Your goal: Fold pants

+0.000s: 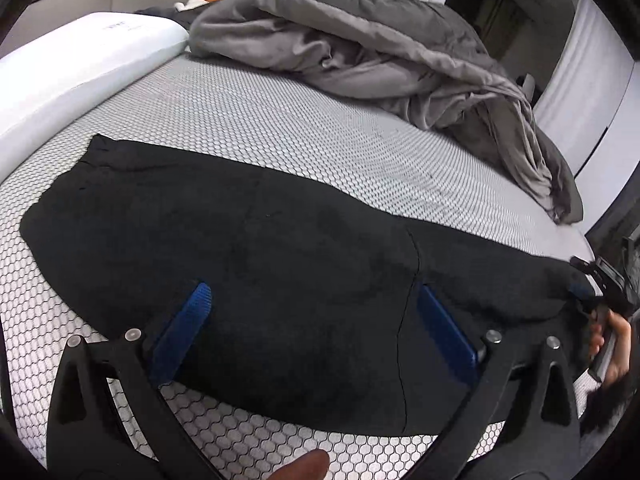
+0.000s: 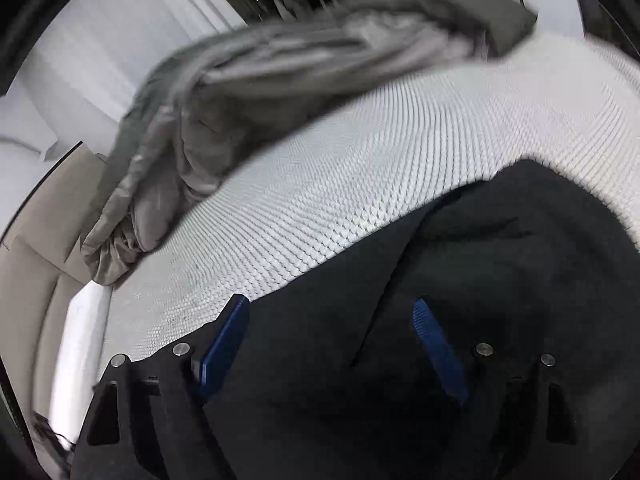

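Observation:
Black pants lie flat across the white honeycomb-patterned bed, folded lengthwise, running from left to right. My left gripper hovers over their near middle, its blue fingers spread wide with nothing between them. At the far right edge of the left wrist view the other gripper and a hand show beside the pants' end. In the blurred right wrist view the pants fill the lower right, and my right gripper stands open above them, its pads clear of the cloth.
A crumpled grey blanket is heaped at the back of the bed, seen as a grey blanket in the right view too. A white pillow lies at the left. A thumb shows at the bottom edge.

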A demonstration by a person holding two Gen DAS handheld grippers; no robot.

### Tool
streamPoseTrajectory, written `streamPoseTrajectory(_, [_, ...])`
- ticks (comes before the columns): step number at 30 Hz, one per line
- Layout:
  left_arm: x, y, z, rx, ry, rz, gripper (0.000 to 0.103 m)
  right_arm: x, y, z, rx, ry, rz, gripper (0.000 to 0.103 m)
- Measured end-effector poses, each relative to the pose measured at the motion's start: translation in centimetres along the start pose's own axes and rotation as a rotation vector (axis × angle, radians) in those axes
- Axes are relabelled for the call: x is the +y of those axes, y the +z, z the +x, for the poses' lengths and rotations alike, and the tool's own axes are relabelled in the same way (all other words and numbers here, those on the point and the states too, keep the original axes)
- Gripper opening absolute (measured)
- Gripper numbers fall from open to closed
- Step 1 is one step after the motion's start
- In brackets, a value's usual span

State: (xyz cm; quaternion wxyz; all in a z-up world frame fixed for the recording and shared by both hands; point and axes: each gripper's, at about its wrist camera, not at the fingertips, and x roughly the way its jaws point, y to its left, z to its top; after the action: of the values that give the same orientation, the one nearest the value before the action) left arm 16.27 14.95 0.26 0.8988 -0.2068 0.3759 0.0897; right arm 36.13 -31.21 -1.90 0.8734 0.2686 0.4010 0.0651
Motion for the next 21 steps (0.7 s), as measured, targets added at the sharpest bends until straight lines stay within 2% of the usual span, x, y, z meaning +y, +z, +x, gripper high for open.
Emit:
streamPoseTrajectory(2, [-0.3, -0.1, 0.6, 0.017, -0.004, 0.007, 0.102, -0.9, 0.9, 2.1, 0.033, 0.037, 0.022, 0.073])
streamPoseTrajectory(3, [-0.2, -0.1, 1.0, 0.02, -0.003, 0.01, 0.102, -1.1, 1.7, 3.4, 0.046, 0.073, 0.026, 0.053])
streamPoseTrajectory(4, [-0.3, -0.1, 1.4, 0.025, 0.004, 0.016, 0.102, -0.9, 2.0, 4.3, 0.066, 0.132, 0.019, 0.023])
streamPoseTrajectory(5, [-0.3, 0.2, 2.1, 0.031, 0.013, 0.017, 0.102, -0.6, 2.0, 5.0, 0.082, 0.158, -0.005, 0.013])
streamPoseTrajectory(6, [-0.3, 0.2, 2.5, 0.039, 0.024, 0.019, 0.102, 0.1, 2.1, 5.3, 0.075, 0.14, -0.048, 0.005])
streamPoseTrajectory(8, [0.1, 0.5, 3.4, 0.045, 0.04, 0.009, 0.102, 0.7, 2.7, 4.8, -0.002, 0.073, -0.094, 0.001])
streamPoseTrajectory(10, [0.8, 0.7, 3.7, 0.05, 0.051, -0.014, 0.102, -0.1, 3.8, 4.1, -0.089, -0.016, -0.034, 0.001])
streamPoseTrajectory(14, [2.1, 0.9, 3.9, 0.051, 0.069, -0.051, 0.102, -1.2, 4.3, 3.9, -0.122, -0.113, 0.002, 0.002])
streamPoseTrajectory(15, [2.3, 0.9, 3.9, 0.049, 0.073, -0.055, 0.102, -1.6, 4.2, 3.6, -0.125, -0.142, 0.014, 0.008])
streamPoseTrajectory(16, [2.5, 0.9, 3.8, 0.047, 0.074, -0.058, 0.102, -2.0, 4.0, 3.3, -0.11, -0.156, 0.026, 0.022])
streamPoseTrajectory(17, [2.6, 1.0, 3.7, 0.044, 0.074, -0.06, 0.102, -2.5, 3.8, 2.8, -0.086, -0.153, 0.045, 0.029])
streamPoseTrajectory(19, [2.4, 1.0, 3.3, 0.036, 0.068, -0.052, 0.102, -2.7, 2.2, 0.8, -0.083, -0.079, 0.07, 0.052])
streamPoseTrajectory(21, [1.5, 0.8, 3.0, 0.029, 0.056, -0.025, 0.102, -1.7, 0.7, -0.7, -0.084, -0.048, 0.058, 0.063])
